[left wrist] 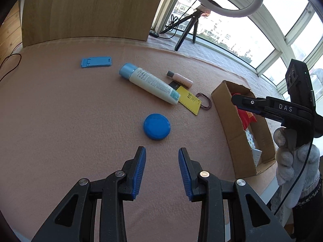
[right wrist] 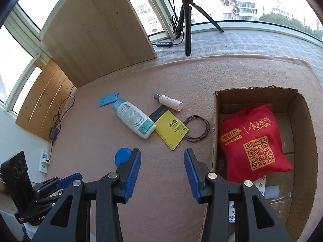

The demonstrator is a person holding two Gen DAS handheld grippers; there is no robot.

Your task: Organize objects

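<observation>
Pink felt surface (left wrist: 60, 121). Left to right in the left wrist view: flat blue plastic stand (left wrist: 96, 62) upper left, white bottle (left wrist: 149, 83) with blue cap lying across a yellow card (left wrist: 190, 100), small pink tube (left wrist: 179, 78), thin dark elastic loop (left wrist: 206, 100), round blue lid (left wrist: 157, 126) just ahead of left gripper (left wrist: 162, 151), jaws wide apart, empty. Cardboard box (right wrist: 302, 121) at right holds a red fabric bag (right wrist: 252, 141). Right gripper (right wrist: 162, 153) jaws wide apart, empty.
</observation>
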